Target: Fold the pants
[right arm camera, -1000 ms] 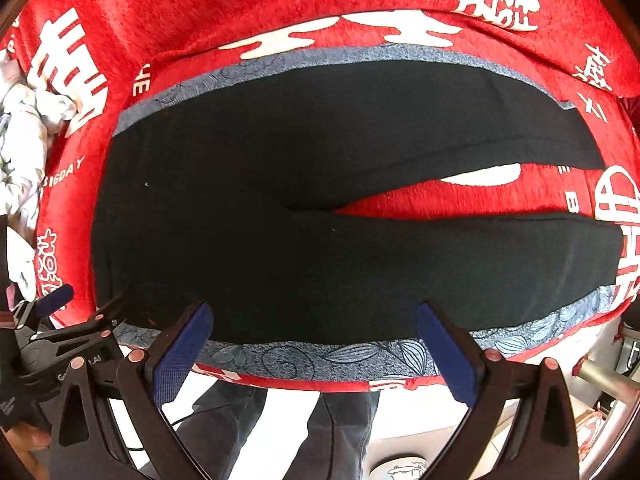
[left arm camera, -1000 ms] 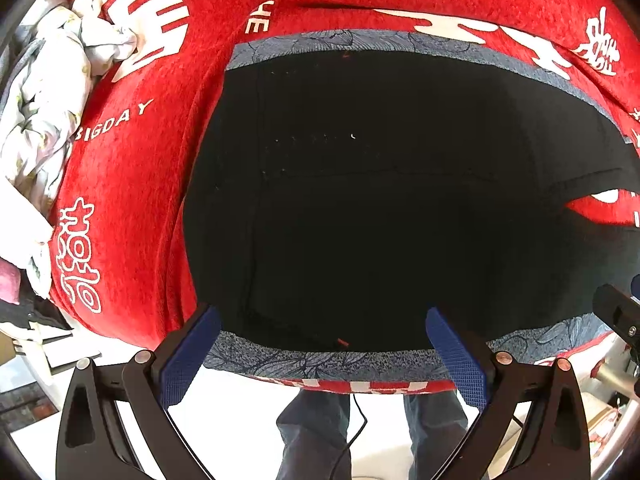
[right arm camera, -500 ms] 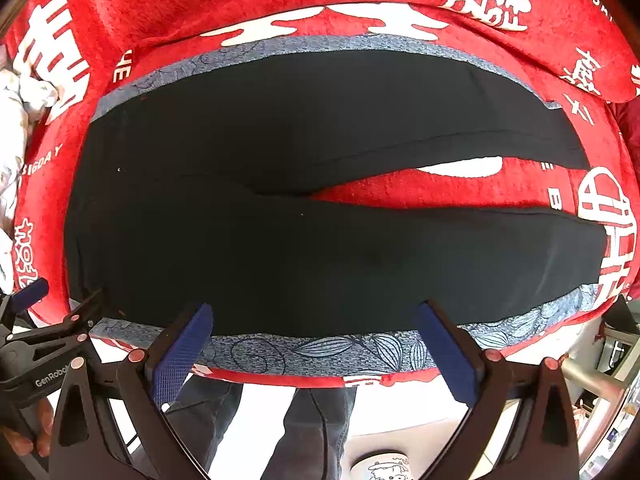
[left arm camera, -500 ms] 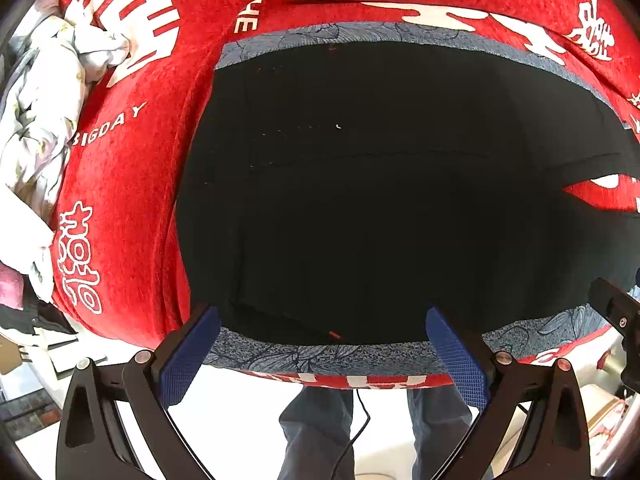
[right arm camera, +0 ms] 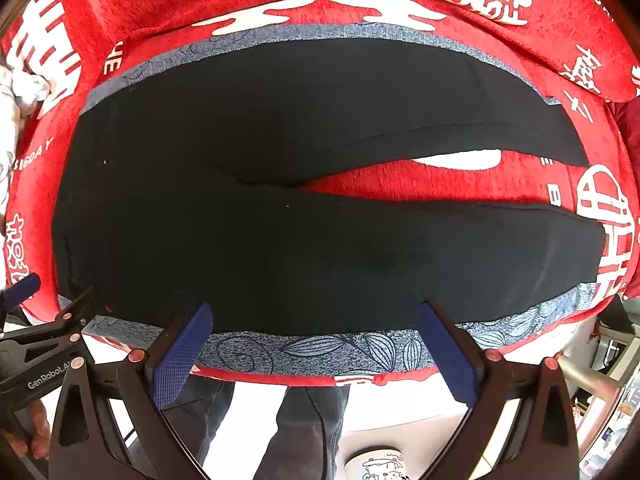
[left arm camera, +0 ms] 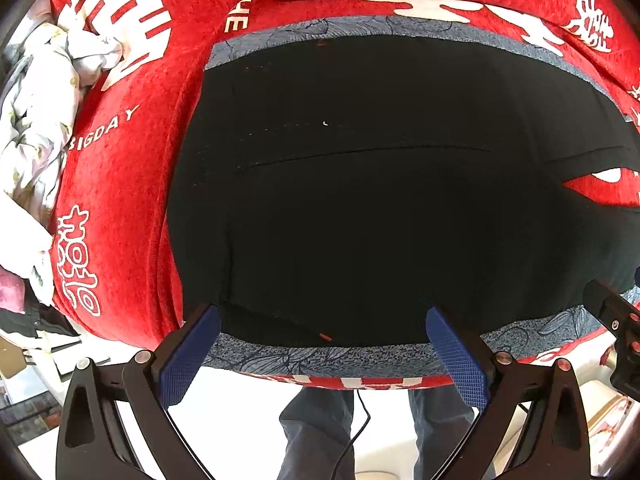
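Left wrist view: black pants point(left arm camera: 360, 208) are seen spread flat on a grey patterned mat point(left arm camera: 320, 354) over a red printed blanket point(left arm camera: 120, 152), waist end leftward. Left gripper point(left arm camera: 320, 334) is held wide open at the near waist edge, nothing gripped. Right wrist view: right gripper point(right arm camera: 314, 330) is likewise spread open at the near leg's edge. Legs are seen splayed apart to the right. White crumpled cloth point(left arm camera: 36, 112) lies at far left.
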### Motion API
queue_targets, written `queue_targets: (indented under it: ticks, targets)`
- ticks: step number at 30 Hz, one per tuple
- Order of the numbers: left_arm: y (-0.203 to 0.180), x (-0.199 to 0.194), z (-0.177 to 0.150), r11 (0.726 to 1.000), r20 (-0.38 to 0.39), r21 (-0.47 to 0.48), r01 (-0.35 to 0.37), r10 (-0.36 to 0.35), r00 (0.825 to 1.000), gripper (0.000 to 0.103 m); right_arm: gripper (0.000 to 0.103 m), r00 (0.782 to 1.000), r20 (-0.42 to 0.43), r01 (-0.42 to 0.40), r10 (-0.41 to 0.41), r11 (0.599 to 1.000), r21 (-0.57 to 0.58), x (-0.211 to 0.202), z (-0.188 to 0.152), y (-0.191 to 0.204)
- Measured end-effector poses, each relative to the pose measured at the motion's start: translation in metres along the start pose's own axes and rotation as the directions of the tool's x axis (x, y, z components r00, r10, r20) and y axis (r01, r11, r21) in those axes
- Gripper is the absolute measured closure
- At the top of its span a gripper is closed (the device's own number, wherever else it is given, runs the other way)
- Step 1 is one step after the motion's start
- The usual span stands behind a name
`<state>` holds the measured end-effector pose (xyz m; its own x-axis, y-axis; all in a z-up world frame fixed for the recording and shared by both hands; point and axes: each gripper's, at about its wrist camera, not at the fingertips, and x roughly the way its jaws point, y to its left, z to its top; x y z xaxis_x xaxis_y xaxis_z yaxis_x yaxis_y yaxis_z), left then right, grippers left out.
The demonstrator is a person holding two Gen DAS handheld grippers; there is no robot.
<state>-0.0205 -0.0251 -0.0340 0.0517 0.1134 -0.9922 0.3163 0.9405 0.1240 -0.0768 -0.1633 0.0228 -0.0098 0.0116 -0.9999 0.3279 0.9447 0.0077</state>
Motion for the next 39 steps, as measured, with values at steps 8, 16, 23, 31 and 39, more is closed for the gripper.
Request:
queue_targets:
  ticks: [8, 16, 23, 31, 39]
  targets:
    - [-0.011, 0.002, 0.004, 1.0, -0.007, 0.022, -0.009, 0.01, 1.0, 0.0, 0.001, 1.0, -0.003, -0.002, 0.002, 1.0, 0.0, 0.004, 0.002, -0.004]
    - [-0.026, 0.002, 0.01, 0.999, -0.02, 0.031, -0.024, 0.025, 0.999, 0.0, 0.001, 1.0, -0.011, -0.012, 0.012, 1.0, 0.003, 0.009, 0.002, -0.011]
    - [-0.033, -0.004, 0.009, 0.999, -0.008, -0.029, -0.037, 0.037, 0.999, 0.0, 0.001, 0.998, -0.036, -0.046, 0.045, 0.999, -0.011, 0.013, 0.004, -0.022]
    - [-0.033, -0.01, -0.001, 0.989, -0.011, -0.139, -0.056, 0.055, 0.998, 0.0, 0.001, 0.996, -0.04, -0.083, 0.081, 0.995, -0.059, 0.015, 0.009, -0.031]
    - [-0.033, -0.008, -0.021, 0.988, -0.016, -0.141, -0.054, 0.052, 0.999, 0.0, 0.001, 0.997, -0.035, -0.077, 0.074, 0.994, -0.083, 0.022, 0.015, -0.03]
